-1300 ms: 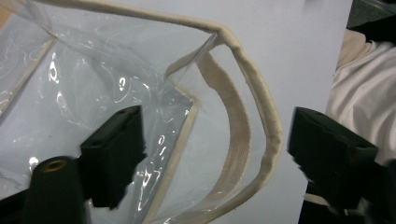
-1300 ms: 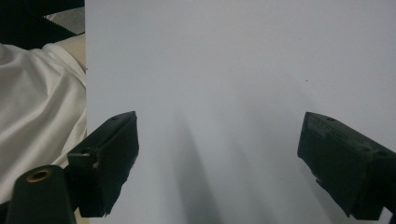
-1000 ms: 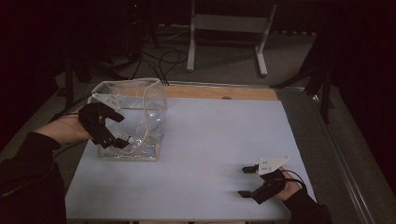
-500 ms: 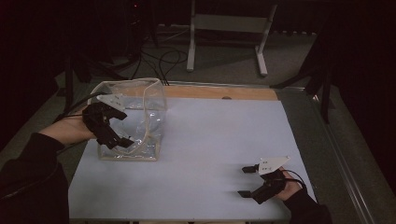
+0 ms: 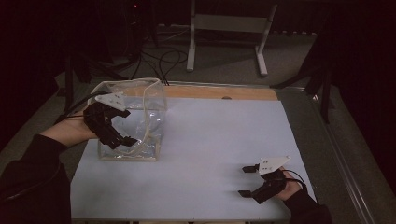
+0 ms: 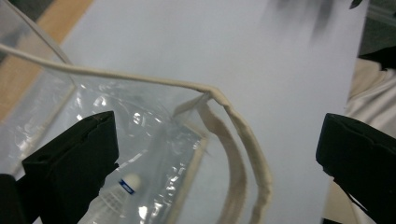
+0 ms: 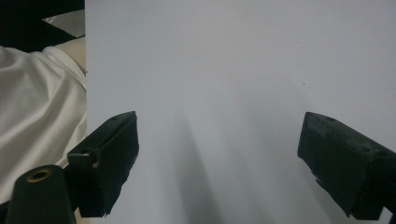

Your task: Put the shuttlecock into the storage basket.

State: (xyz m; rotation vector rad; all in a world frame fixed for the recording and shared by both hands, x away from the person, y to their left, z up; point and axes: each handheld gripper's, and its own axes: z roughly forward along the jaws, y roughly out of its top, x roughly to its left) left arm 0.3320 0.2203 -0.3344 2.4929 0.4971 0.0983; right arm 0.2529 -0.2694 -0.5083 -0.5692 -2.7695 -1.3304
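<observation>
Lower now, my left gripper (image 5: 122, 128) reaches wide open into one clear bag (image 5: 152, 100) at the table's (image 5: 219, 140) left, with one shuttlecock (image 6: 122, 189) inside. My right gripper (image 5: 246, 181) rests wide open.

A dim lab — loose floor cables (image 5: 161, 58), a metal stand (image 5: 229, 28).

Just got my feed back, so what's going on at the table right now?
A person holds a gripper in each hand. The left gripper is at the clear plastic bag standing at the table's left side, jaws open on either side of the bag's cream-trimmed rim, not closed on it. A shuttlecock lies inside the bag. The right gripper rests low over the bare white tabletop near the front right, jaws open and holding nothing.
</observation>
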